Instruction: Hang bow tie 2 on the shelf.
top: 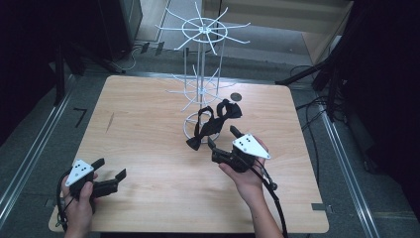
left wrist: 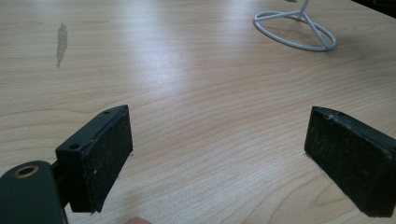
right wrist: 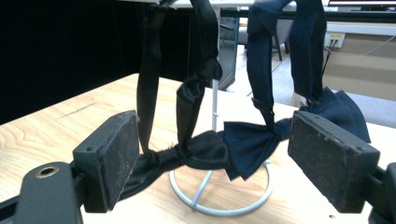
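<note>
I hold the right tongs (top: 224, 137) wide open just short of the two bow ties; nothing is gripped. In the right gripper view, the black bow tie (right wrist: 187, 156) and the navy bow tie (right wrist: 247, 142) hang by their straps from the white wire rack (top: 202, 74), side by side between the pads, with neither pad pressing on them. The black one lies close to the pad at 9 o'clock.

On the counter (top: 148, 124), the rack stands at 12 o'clock, with the bow ties at its base ring.

The left tongs (top: 113, 169) rest at 7 o'clock, fully open and empty, above bare wood.
</note>
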### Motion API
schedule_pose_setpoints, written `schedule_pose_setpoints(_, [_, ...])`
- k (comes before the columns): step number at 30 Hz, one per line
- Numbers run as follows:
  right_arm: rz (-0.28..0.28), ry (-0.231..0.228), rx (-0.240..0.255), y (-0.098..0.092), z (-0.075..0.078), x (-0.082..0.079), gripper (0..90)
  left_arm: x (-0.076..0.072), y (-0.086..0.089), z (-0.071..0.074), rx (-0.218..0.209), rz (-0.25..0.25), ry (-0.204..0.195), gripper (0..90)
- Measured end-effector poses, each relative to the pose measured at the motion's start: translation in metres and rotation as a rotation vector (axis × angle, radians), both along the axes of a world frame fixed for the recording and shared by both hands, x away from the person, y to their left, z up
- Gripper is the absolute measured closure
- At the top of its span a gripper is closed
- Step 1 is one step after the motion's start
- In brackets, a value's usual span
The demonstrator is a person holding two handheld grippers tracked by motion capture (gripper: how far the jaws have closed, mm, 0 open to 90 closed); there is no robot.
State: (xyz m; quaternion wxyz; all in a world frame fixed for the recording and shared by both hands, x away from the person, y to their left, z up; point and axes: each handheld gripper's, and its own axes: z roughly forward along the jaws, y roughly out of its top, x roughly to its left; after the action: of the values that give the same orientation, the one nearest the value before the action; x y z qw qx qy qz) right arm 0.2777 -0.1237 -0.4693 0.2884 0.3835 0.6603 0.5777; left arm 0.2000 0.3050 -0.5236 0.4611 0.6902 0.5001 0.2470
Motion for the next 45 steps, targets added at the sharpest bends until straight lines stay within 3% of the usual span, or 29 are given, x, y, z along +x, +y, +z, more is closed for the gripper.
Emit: schedule_pose_setpoints(45, [-0.123, 0.062, -0.032, -0.064, -0.040, -0.020, 17.6, 0.000, 0.000, 0.000, 0.001, 0.000, 0.000, 8.5])
